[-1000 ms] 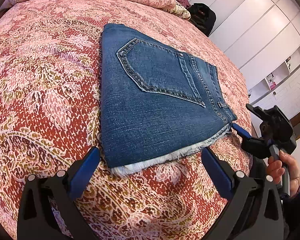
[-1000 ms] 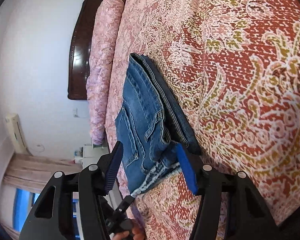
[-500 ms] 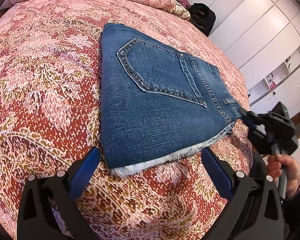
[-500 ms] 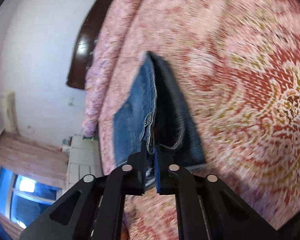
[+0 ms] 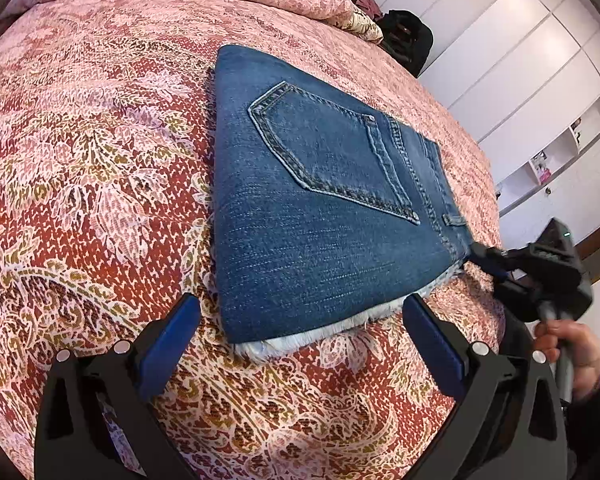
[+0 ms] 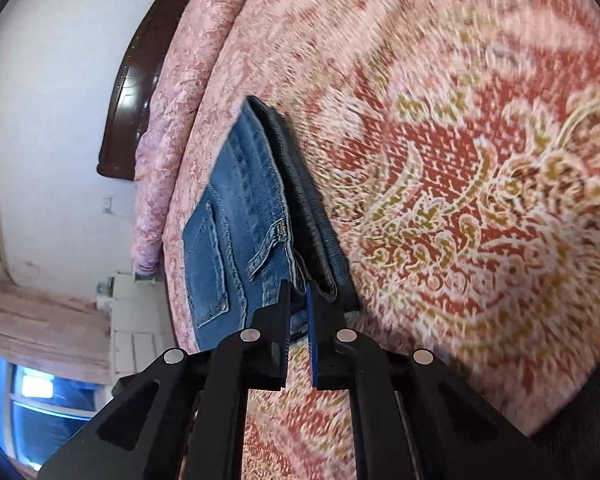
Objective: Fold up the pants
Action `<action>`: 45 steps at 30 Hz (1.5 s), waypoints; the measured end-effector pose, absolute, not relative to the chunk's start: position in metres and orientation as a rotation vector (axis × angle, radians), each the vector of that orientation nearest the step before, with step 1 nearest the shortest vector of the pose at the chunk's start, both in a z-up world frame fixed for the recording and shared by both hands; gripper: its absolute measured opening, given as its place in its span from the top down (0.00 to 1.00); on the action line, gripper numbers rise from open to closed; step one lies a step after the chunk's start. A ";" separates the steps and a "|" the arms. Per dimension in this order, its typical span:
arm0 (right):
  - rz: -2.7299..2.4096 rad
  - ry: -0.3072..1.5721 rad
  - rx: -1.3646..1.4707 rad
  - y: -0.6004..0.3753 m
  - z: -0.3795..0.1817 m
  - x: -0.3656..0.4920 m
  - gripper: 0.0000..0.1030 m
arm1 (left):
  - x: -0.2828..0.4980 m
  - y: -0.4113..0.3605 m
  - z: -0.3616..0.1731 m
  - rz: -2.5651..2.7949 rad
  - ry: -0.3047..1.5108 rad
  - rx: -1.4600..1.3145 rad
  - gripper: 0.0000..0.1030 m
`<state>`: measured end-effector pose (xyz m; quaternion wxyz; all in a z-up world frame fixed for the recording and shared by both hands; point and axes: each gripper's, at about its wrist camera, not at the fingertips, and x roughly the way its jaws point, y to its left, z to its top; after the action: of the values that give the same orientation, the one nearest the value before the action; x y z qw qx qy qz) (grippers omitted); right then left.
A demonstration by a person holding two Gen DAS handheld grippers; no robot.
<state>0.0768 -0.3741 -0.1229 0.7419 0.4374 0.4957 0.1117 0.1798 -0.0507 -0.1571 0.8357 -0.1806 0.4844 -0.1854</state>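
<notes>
Flat on the patterned bed [image 5: 100,184] lie the folded pants [image 5: 324,216], back pocket up. Its jaws wide apart, the left hand-held gripper [image 5: 300,344] hovers at their frayed hem, while the right hand-held gripper [image 6: 298,300] is clamped on their waistband corner.

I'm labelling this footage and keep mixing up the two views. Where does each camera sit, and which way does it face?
Left wrist: on the left tool, open, looking down across the folded jeans on the bedspread; a hand holding the right tool shows at right.
Right wrist: on the right tool, shut on the jeans' corner, facing the headboard.
Shared: jeans, bedspread, right tool.
</notes>
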 end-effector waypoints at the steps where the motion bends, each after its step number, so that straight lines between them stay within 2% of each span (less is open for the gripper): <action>1: 0.231 1.079 0.941 -0.373 -0.116 0.077 0.95 | 0.181 -0.051 -0.157 -0.392 1.026 -0.381 0.02; 9: 0.220 1.029 0.746 -0.340 -0.078 0.130 0.95 | 0.181 -0.056 -0.158 -0.392 1.029 -0.378 0.02; 19: 0.175 0.964 0.738 -0.349 -0.061 0.119 0.95 | 0.185 -0.062 -0.157 -0.394 1.034 -0.359 0.02; 25: 0.329 1.051 0.716 -0.312 -0.090 0.132 0.95 | 0.187 -0.063 -0.156 -0.394 1.034 -0.357 0.02; 26: 0.309 1.121 0.681 -0.307 -0.104 0.133 0.88 | 0.188 -0.064 -0.156 -0.394 1.034 -0.356 0.02; 27: 0.322 1.168 0.654 -0.303 -0.123 0.133 0.88 | 0.187 -0.063 -0.156 -0.393 1.035 -0.356 0.02; 31: 0.368 1.144 0.660 -0.311 -0.120 0.128 0.89 | 0.187 -0.064 -0.156 -0.394 1.034 -0.357 0.02; 32: 0.367 1.152 0.679 -0.315 -0.117 0.126 0.87 | 0.187 -0.065 -0.156 -0.393 1.034 -0.357 0.02; 34: 0.386 1.120 0.750 -0.330 -0.109 0.122 0.69 | 0.187 -0.065 -0.155 -0.393 1.034 -0.353 0.02; 35: 0.369 1.091 0.761 -0.340 -0.105 0.119 0.46 | 0.187 -0.065 -0.155 -0.394 1.034 -0.353 0.02; 36: 0.366 1.074 0.768 -0.346 -0.103 0.119 0.44 | 0.187 -0.065 -0.155 -0.394 1.034 -0.354 0.02; 40: 0.310 1.035 0.797 -0.379 -0.105 0.124 0.44 | 0.187 -0.067 -0.156 -0.393 1.033 -0.348 0.02; 45: 0.343 1.067 0.875 -0.391 -0.124 0.136 0.44 | 0.187 -0.069 -0.157 -0.395 1.031 -0.347 0.02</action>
<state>0.1362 -0.3909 -0.1242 0.7577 0.4015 0.4899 0.1573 0.1872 -0.0694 -0.1575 0.8372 -0.1642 0.4870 -0.1868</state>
